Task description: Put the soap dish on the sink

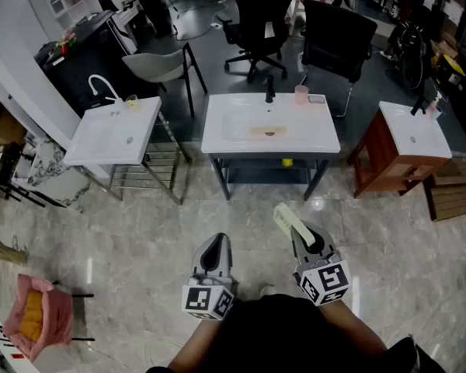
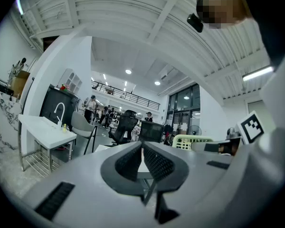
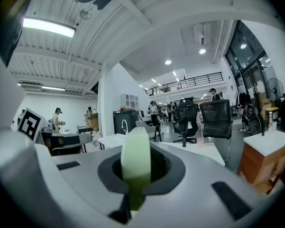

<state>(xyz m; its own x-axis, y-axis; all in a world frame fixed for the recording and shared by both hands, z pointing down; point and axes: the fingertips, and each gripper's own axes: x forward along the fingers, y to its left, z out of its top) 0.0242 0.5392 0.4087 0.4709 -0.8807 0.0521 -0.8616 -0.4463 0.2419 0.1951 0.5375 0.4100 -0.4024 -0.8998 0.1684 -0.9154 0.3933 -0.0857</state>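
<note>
My right gripper point(image 1: 301, 239) pinches the green soap dish point(image 3: 135, 156); my left gripper point(image 1: 215, 245) has its jaws pressed together, empty.

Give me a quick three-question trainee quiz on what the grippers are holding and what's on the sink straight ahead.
1. True or false: the left gripper holds the soap dish.
2. The pink cup stands: A on the floor, B on the middle sink, C on a chair.
3. Fill in: that sink's faucet is ____ in colour.
Key: 1 false, the right gripper is shut on it; 2 B; 3 black.
</note>
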